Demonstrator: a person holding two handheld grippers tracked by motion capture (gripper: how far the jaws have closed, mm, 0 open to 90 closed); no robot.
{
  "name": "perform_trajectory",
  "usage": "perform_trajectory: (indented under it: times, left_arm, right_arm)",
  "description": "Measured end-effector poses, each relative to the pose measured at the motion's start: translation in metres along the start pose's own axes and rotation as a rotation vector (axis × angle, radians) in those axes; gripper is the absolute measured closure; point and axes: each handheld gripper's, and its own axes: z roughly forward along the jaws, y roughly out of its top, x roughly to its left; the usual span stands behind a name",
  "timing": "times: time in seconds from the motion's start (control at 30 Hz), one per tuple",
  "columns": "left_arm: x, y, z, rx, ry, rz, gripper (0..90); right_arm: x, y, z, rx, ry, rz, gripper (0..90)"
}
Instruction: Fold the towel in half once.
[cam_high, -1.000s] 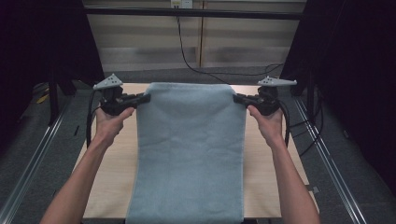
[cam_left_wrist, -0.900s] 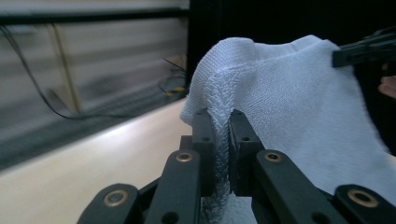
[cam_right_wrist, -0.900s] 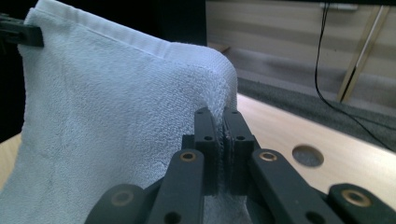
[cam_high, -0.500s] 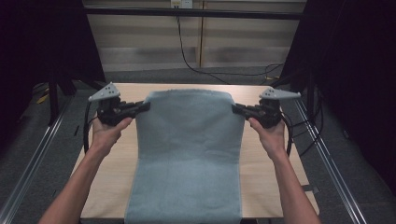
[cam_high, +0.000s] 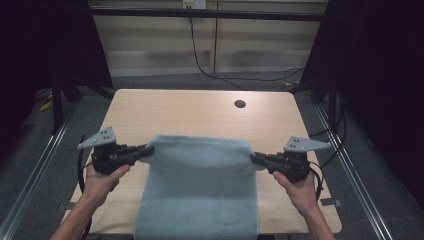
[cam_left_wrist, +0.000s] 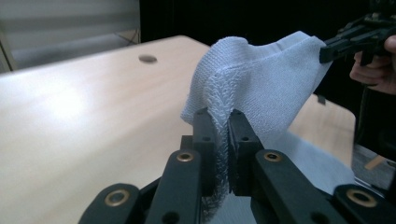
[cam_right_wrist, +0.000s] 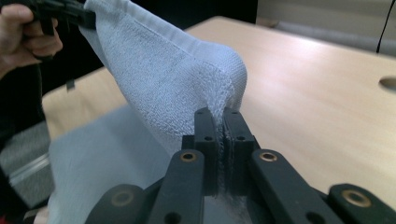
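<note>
Two tongs, one towel, clamped

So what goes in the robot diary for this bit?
left gripper: shut on towel corner | right gripper: shut on other corner | far edge lifted off table

A light wooden table has a small round hole near its far right corner. Beyond its far edge, a black cable hangs down a pale panelled wall and trails along the grey floor. Metal rails run along both sides.
</note>
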Motion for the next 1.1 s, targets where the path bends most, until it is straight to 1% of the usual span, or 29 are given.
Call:
perform_trajectory:
  times: [0.03,0.07,0.1,0.13,0.17,0.2,0.23,0.27,0.3,0.33,0.37,0.4,0.47,0.5,0.53,0.57,0.6,0.63,0.73,0.77,0.8,0.83,0.87,0.9,0.93,0.97,1.0,1.03,1.1]
  left_arm:
    - [-0.001,-0.009,0.001,0.018,-0.005,-0.016,84.1]
    - [-0.003,-0.018,0.003,0.042,-0.009,-0.029,84.1]
    - [-0.003,-0.028,0.004,0.081,-0.003,-0.031,84.1]
    - [-0.003,-0.037,0.006,0.108,-0.003,-0.041,84.1]
    - [-0.004,-0.046,0.008,0.137,-0.006,-0.058,84.1]
    - [-0.005,-0.053,0.01,0.175,0.003,-0.064,84.1]
    - [-0.007,-0.061,0.011,0.197,-0.003,-0.065,84.1]
    - [-0.01,-0.07,0.012,0.232,-0.014,-0.07,84.1]
    - [-0.011,-0.074,0.012,0.25,-0.008,-0.072,84.1]
    - [-0.013,-0.079,0.011,0.261,-0.015,-0.085,84.1]
    - [-0.013,-0.083,0.009,0.258,-0.029,-0.099,84.1]
    - [-0.014,-0.085,0.006,0.255,-0.04,-0.099,84.1]
    - [-0.014,-0.089,0.002,0.253,-0.05,-0.099,84.0]
    - [-0.013,-0.092,0.002,0.259,-0.058,-0.114,84.1]
    - [-0.012,-0.097,0.004,0.276,-0.06,-0.131,84.1]
    - [-0.014,-0.102,0.008,0.305,-0.053,-0.125,84.0]
    - [-0.015,-0.105,0.011,0.338,-0.046,-0.1,84.0]
    - [-0.016,-0.107,0.014,0.355,-0.039,-0.094,84.0]
    - [-0.014,-0.112,0.02,0.383,-0.017,-0.076,83.9]
    - [-0.012,-0.114,0.022,0.384,-0.018,-0.076,83.7]
    - [-0.009,-0.115,0.024,0.374,-0.022,-0.078,83.6]
    - [-0.005,-0.114,0.027,0.367,-0.025,-0.085,83.7]
    - [0.0,-0.112,0.031,0.365,-0.018,-0.088,83.8]
    - [0.006,-0.11,0.035,0.361,-0.005,-0.101,83.9]
    - [0.011,-0.106,0.039,0.363,0.006,-0.098,83.9]
    - [0.016,-0.104,0.043,0.359,0.021,-0.097,84.0]
    - [0.021,-0.101,0.047,0.357,0.034,-0.091,84.0]
    - [0.025,-0.098,0.051,0.357,0.053,-0.076,84.0]
    - [0.035,-0.093,0.06,0.353,0.069,-0.052,84.0]
  right_arm:
    - [0.004,-0.005,-0.001,0.019,-0.005,-0.005,86.4]
    - [0.006,-0.011,-0.003,0.027,-0.006,0.001,86.4]
    - [0.008,-0.018,-0.004,0.029,0.0,0.012,86.4]
    - [0.009,-0.025,-0.004,0.041,0.003,0.024,86.4]
    - [0.011,-0.034,-0.002,0.06,0.0,0.036,86.3]
    - [0.012,-0.045,0.002,0.083,0.007,0.051,86.3]
    - [0.014,-0.055,0.006,0.117,0.012,0.065,86.3]
    - [0.016,-0.065,0.01,0.152,0.008,0.065,86.3]
    - [0.018,-0.076,0.014,0.187,0.015,0.082,86.3]
    - [0.02,-0.081,0.016,0.206,0.021,0.087,86.3]
    - [0.024,-0.086,0.017,0.225,0.02,0.09,86.2]
    - [0.028,-0.088,0.017,0.236,0.019,0.086,86.2]
    - [0.035,-0.091,0.015,0.241,0.025,0.085,86.1]
    - [0.036,-0.093,0.015,0.248,0.031,0.09,86.1]
    - [0.036,-0.097,0.017,0.26,0.035,0.099,86.1]
    - [0.036,-0.101,0.02,0.28,0.029,0.104,86.1]
    - [0.035,-0.106,0.023,0.3,0.031,0.108,86.1]
    - [0.035,-0.109,0.027,0.317,0.033,0.114,86.1]
    - [0.034,-0.113,0.034,0.348,0.012,0.105,86.1]
    - [0.034,-0.114,0.037,0.359,0.002,0.103,86.2]
    - [0.033,-0.114,0.04,0.357,-0.001,0.091,86.3]
    - [0.033,-0.113,0.042,0.364,-0.015,0.079,86.4]
    - [0.032,-0.111,0.046,0.366,-0.025,0.055,86.5]
    - [0.029,-0.109,0.049,0.365,-0.037,0.051,86.5]
    - [0.024,-0.106,0.053,0.361,-0.047,0.051,86.6]
    - [0.018,-0.103,0.057,0.367,-0.056,0.05,86.6]
    - [0.013,-0.1,0.063,0.363,-0.063,0.042,86.6]
    - [0.007,-0.096,0.067,0.371,-0.072,0.032,86.7]
    - [-0.008,-0.088,0.079,0.373,-0.084,0.031,86.6]
